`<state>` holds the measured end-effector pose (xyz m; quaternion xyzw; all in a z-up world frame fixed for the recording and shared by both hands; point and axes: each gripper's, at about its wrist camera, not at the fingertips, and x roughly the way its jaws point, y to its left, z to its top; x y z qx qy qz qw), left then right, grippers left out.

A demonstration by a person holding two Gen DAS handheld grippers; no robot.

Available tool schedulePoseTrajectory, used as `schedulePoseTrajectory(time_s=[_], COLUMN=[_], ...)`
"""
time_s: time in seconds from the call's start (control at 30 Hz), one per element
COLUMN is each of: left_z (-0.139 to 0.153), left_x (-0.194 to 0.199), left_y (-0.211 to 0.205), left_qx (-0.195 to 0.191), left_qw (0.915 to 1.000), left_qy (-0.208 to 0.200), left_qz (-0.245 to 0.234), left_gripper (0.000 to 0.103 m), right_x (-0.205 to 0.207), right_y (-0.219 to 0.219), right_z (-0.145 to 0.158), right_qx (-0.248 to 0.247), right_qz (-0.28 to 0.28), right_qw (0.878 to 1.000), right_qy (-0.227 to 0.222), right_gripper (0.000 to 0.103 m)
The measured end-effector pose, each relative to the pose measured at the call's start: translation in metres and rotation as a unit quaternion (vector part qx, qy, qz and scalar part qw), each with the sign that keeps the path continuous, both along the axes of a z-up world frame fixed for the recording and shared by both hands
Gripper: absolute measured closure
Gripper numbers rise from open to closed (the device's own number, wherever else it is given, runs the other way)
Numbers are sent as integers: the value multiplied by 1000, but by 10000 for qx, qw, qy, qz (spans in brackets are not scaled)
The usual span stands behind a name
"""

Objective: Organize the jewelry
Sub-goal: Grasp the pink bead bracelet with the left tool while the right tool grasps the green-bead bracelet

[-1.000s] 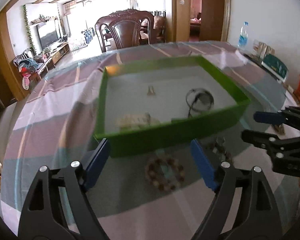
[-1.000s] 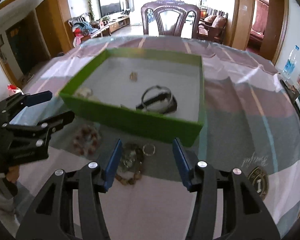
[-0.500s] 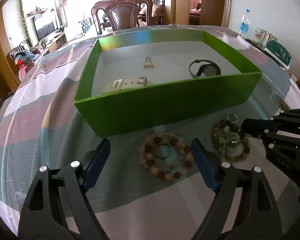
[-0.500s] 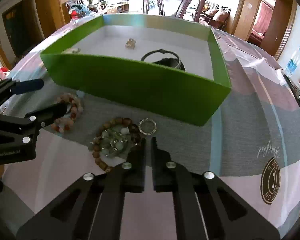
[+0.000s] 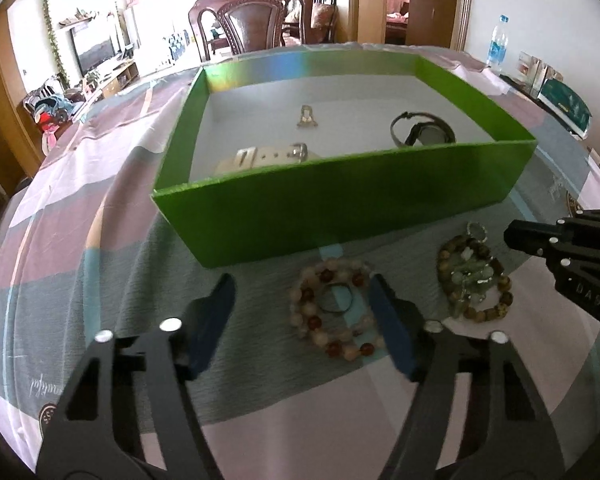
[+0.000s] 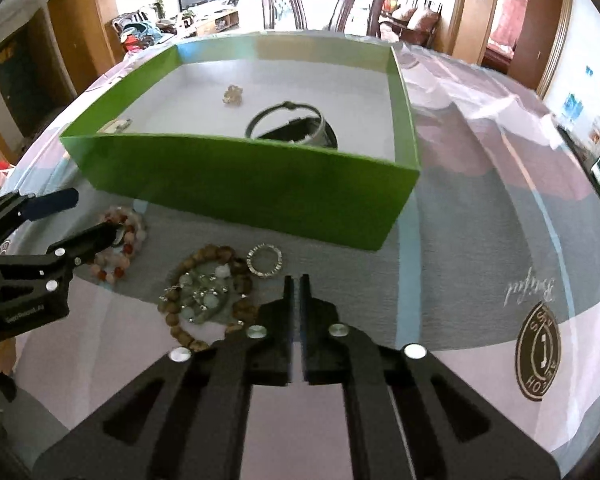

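A green box (image 5: 340,200) (image 6: 240,176) holds a black watch (image 5: 422,134) (image 6: 296,126), a pale strap (image 5: 268,156) and a small gold piece (image 5: 307,118) (image 6: 233,94). In front of it lie a pink-and-red bead bracelet (image 5: 332,308) (image 6: 118,240), a brown bead bracelet with green stones (image 5: 474,276) (image 6: 208,292) and a silver ring (image 6: 265,261). My left gripper (image 5: 300,300) is open, low over the table, its right finger at the pink bracelet. My right gripper (image 6: 297,284) is shut and empty, just right of the brown bracelet.
The table wears a striped pink, grey and white cloth (image 6: 480,240) with a round logo (image 6: 538,354). A carved wooden chair (image 5: 252,20) stands behind the far edge. A water bottle (image 5: 497,40) and books (image 5: 564,106) sit at the right.
Both grippers have come down closer to the table. My right gripper shut about half a second ago and stays shut. My left gripper has shifted left, so the pink bracelet sits by its right finger.
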<state>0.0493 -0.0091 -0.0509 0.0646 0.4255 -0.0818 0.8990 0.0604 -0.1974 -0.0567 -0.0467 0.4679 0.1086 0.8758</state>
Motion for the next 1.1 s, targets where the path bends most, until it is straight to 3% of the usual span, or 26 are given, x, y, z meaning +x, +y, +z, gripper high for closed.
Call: schedulePoseTrajectory(time_s=[0.03,0.07,0.57,0.7,0.73,0.83,0.97,1.1], left_z=[-2,-3,-7,-9,-9,-10,-10,-10], left_x=[1,1,5,7,7,6,6,6], left_y=[0,0,2,2,1,-1,0,-1], left_qx=[0,11,61,77,90,107,93,99], left_qw=[10000,10000,9998,9997,9997,9998,9998,9998], left_qy=[58,75,163,194,193,188,185,182], left_qz=[-11,-9,82,94,78,52,75,67], left_gripper=[43,46,45,43,43,42,42,42], right_x=[1,1,-16,-18,-18,-23,-23,-31], right_y=[0,0,13,21,25,33,31,17], right_z=[-2,-2,7,1,-5,-6,-3,21], right_qx=[27,52,368,366,264,77,270,914], right_qz=[1,0,597,758,778,884,912,936], right_qw=[10000,9999,9975,9964,9964,9960,9955,9907], right_qy=[64,91,-55,133,219,59,47,-384], right_gripper=[74,69,68,69,69,89,90,90])
